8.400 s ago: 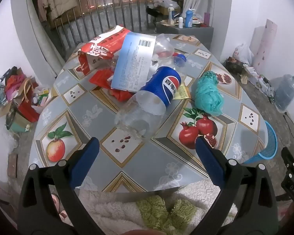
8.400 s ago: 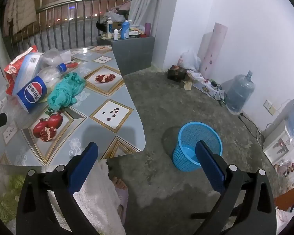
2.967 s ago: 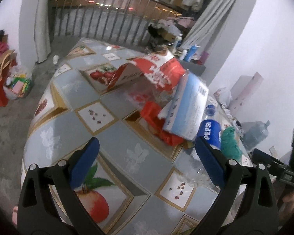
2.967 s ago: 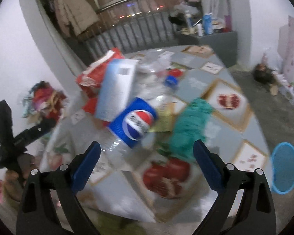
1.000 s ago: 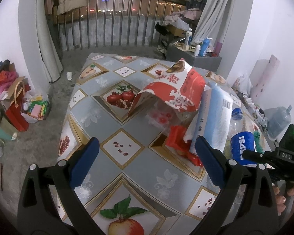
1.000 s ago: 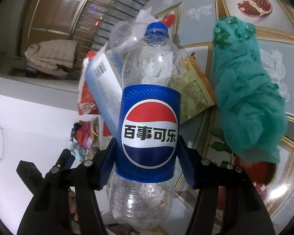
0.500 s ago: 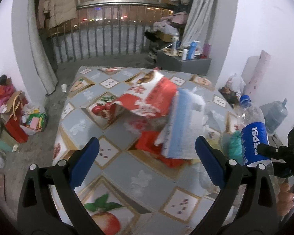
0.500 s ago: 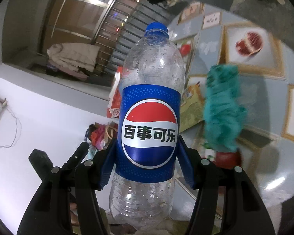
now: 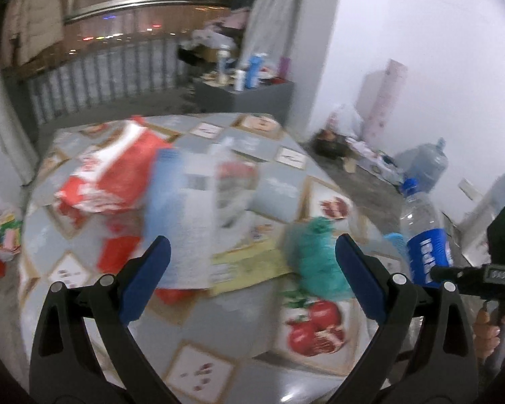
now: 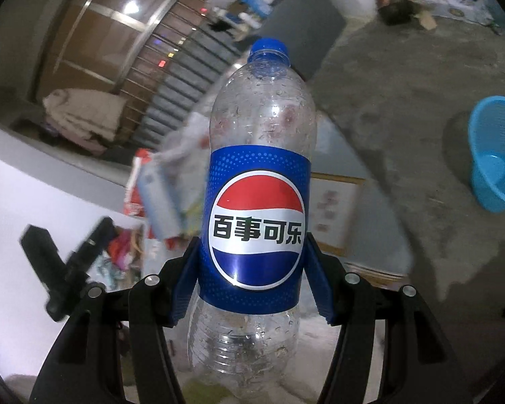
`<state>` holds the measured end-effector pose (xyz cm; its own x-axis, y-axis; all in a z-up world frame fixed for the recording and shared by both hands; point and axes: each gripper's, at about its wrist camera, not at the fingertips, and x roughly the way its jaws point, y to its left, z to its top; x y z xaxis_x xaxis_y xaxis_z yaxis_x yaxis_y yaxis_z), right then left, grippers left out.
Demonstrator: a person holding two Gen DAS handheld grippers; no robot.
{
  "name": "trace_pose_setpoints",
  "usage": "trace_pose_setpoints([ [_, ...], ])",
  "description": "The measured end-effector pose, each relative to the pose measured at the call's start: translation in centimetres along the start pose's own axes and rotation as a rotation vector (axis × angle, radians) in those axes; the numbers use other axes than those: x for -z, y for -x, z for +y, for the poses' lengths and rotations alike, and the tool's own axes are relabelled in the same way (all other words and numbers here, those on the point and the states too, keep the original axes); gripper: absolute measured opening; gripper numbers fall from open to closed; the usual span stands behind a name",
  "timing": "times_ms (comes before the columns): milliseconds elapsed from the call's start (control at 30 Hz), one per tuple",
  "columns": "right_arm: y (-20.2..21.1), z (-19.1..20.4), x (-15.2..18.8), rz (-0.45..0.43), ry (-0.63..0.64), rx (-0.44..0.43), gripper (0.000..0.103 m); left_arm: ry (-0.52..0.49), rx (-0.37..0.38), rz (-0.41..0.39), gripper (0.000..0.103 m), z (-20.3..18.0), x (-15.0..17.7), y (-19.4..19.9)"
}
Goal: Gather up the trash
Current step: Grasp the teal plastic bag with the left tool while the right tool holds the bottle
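My right gripper (image 10: 252, 269) is shut on an empty Pepsi bottle (image 10: 257, 181) with a blue cap, held upright in the air, its blue pads pressing both sides of the label. The same bottle (image 9: 424, 235) shows at the right of the left wrist view, beyond the table's edge. My left gripper (image 9: 252, 269) hangs open over the table (image 9: 219, 330), nothing between its fingers. On the table lie a red and white bag (image 9: 107, 175), a blue and white packet (image 9: 181, 215), a yellow wrapper (image 9: 249, 262) and a teal cloth (image 9: 316, 256).
A blue plastic basket (image 10: 495, 155) stands on the concrete floor at the right of the right wrist view. A large water jug (image 9: 424, 168) and clutter line the white wall. A railing (image 9: 101, 80) runs behind the table. A hand (image 9: 488, 323) holds the right gripper's handle.
The right gripper has carried the bottle off the table toward the floor side, and the blue basket has come into view. The left gripper has swung right across the table, blurring the view.
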<state>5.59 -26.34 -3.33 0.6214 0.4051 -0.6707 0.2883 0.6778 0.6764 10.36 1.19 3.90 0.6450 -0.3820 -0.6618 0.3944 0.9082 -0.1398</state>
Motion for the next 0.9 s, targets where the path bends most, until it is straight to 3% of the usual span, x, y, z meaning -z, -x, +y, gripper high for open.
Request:
trace_pose_setpoints([
  [167, -0.9, -2.1, -0.2, 0.05, -0.024, 0.047, 0.058, -0.048, 0.074, 0.055, 0.094, -3.3, 0.1, -3.2],
  [333, -1.9, -3.0, 0.0, 0.073, -0.003, 0.08, 0.058, -0.079, 0.114, 0.153, 0.077, -5.9, 0.7, -7.0],
  [567, -2.1, -2.8, 0.0, 0.069, 0.041, 0.09, 0.059, -0.101, 0.075, 0.267, 0.065, -7.0, 2.1, -10.8],
  [633, -2.2, -2.7, 0.0, 0.068, 0.045, 0.091, 0.059, -0.092, 0.068, 0.288, 0.057, -6.9, 2.5, -11.4],
  [733, -2.1, -2.8, 0.0, 0.066, 0.041, 0.089, 0.059, -0.078, 0.071, 0.296, 0.05, -6.8, 2.8, -11.7],
  [900, -1.9, -2.9, 0.1, 0.058, 0.037, 0.086, 0.059, -0.073, 0.067, 0.279, 0.048, -6.7, 2.7, -11.4],
])
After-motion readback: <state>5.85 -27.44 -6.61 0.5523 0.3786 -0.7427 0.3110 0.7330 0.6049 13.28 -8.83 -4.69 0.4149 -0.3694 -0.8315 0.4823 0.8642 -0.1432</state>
